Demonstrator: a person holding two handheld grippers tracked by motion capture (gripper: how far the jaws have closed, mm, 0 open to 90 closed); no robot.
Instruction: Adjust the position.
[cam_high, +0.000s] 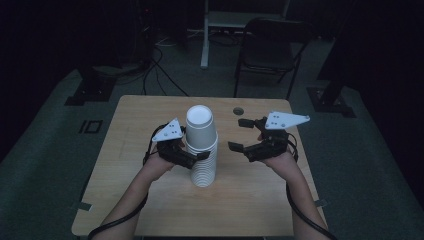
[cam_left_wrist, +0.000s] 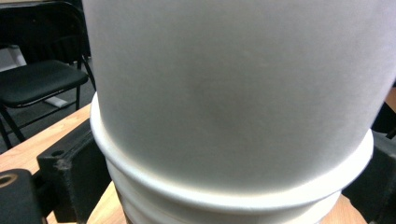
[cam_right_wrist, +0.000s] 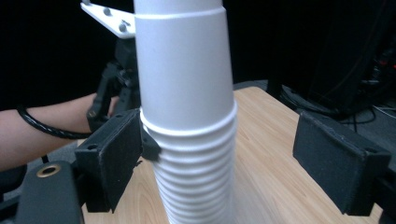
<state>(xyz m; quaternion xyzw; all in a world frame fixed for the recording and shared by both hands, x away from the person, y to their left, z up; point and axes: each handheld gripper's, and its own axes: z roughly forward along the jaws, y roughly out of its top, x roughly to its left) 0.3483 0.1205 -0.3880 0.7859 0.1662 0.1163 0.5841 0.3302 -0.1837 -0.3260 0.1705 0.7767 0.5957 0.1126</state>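
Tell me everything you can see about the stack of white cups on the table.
The stack of white cups stands upright near the middle of the wooden table, mouths down, bases up. The cups look like matte paper, nested tightly, so their rolled rims form many close ridges low down; the top cup sits higher and shows its smooth wall. The left claw closes on the stack just below the top cup's rim. The right claw is open, beside it, apart.

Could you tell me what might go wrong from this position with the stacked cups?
The cup stack is tall and narrow, so a sideways pull by the left gripper, clamped just under the top cup's rim, could tip it. The right gripper is open beside it; closing hard might crush the thin cups.
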